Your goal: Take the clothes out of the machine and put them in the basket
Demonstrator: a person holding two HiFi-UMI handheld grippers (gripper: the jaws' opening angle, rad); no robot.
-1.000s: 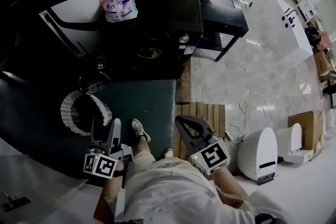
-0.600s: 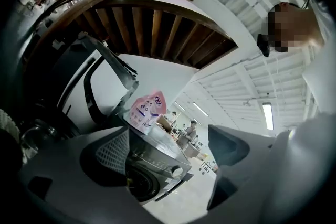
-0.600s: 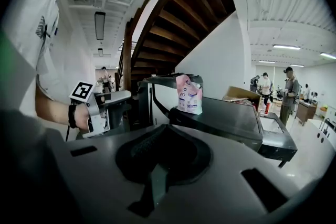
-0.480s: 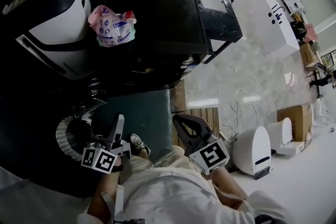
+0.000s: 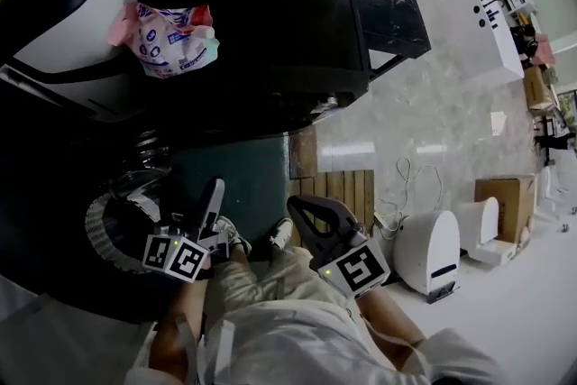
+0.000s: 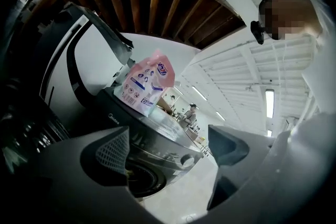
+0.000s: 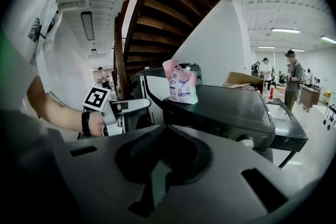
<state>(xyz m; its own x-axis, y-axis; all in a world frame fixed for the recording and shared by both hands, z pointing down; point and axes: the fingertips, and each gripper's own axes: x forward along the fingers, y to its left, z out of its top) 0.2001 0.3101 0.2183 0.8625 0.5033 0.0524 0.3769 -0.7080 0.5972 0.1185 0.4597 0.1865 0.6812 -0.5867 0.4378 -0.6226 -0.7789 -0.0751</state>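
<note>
The person crouches low in front of the machine, which puts both tools at the height of its front. The left tool (image 5: 207,210) is held level and aimed at the washing machine (image 5: 270,32). Its jaws stand wide apart and released, with nothing between them. In the left gripper view, only the machine's dark round port shows through the gap. I judge it is lined up to reach in for the first piece.

The right tool (image 5: 305,210) sits just beside it to the right, tilted a little downward. Its jaws are clenched together on nothing, and it looks idle for now.

To the left of the left tool, close to the machine's front, stands the white mesh basket (image 5: 99,225). It is near enough for a short carry. No clothes show in it, and I can't make any out in the dim port, so they are presumably still inside.

Farther off, a pink detergent pouch (image 5: 162,36) stands on the machine's top, clear of the work.
</note>
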